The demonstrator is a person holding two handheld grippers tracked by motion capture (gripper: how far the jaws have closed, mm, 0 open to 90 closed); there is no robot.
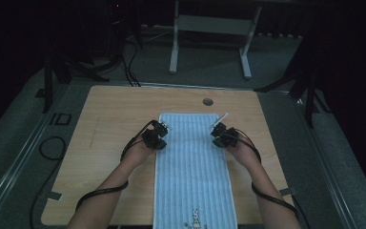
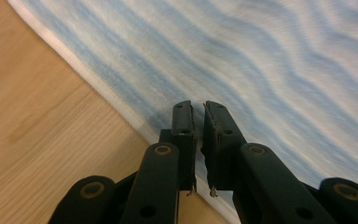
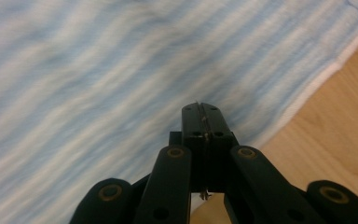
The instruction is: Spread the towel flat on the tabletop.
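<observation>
So there's a long blue-and-white striped terry towel (image 1: 193, 167) laid flat down the middle of the light wooden surface (image 1: 109, 114), running from just below the round cable hole (image 1: 208, 101) at the far edge all the way to the near edge, where a little embroidered rabbit (image 1: 195, 218) sits at the hem.

The left tongs (image 1: 164, 128) are over the towel's left edge, up toward the far end, and the right tongs (image 1: 218, 129) mirror them over the right edge. In the left gripper view the left tongs (image 2: 196, 108) are nearly closed with just a thin slit between the black jaws, hanging right above where the white selvage meets the wood, and I can't see any cloth pinched in there. In the right gripper view the right tongs (image 3: 201, 109) are pressed fully together, also with no fabric between them, sitting over the stripes just inside the towel's edge.

Both gripper views are kind of blurry (the stripes are smeared), so fine detail on the fabric is hard to make out. No containers on the surface.
</observation>
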